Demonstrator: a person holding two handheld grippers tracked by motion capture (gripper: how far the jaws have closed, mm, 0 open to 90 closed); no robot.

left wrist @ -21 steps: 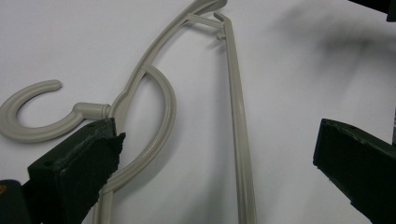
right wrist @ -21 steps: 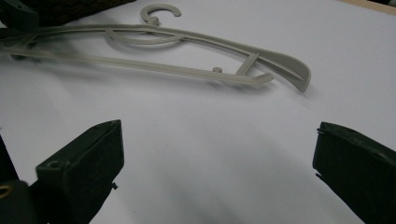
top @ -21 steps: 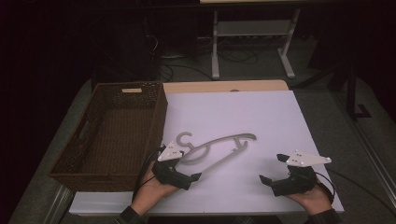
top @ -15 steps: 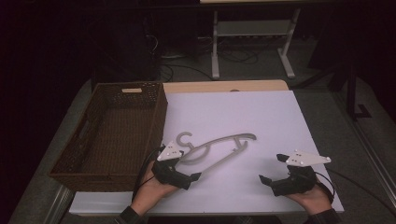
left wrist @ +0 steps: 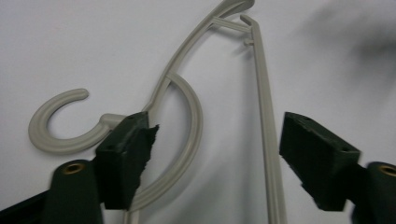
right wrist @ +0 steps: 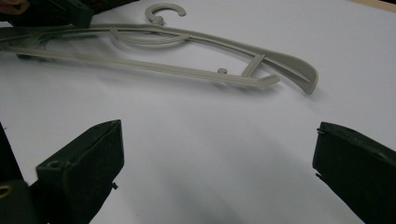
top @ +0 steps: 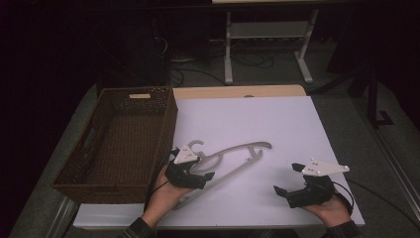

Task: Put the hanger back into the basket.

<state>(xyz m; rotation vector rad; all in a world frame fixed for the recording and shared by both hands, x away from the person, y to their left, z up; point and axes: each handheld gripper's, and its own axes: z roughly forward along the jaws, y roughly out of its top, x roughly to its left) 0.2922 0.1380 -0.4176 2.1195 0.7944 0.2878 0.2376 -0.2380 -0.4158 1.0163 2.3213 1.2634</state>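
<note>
Early stage: hanger (top: 233, 158) flat on white table (top: 257, 119), beside empty basket (top: 119, 144). Left gripper (left wrist: 212, 154) spread, straddling hanger's bars, not pinching. Right gripper (right wrist: 217, 175) spread, idle nearby. Grasp and lift left.

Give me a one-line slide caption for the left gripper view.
Left gripper, jaws open, straddling a grey plastic hanger lying on the white table.

hanger (top: 233, 158) lower end hidden under left tool (top: 190, 171), far arm cut off in left gripper view
</note>
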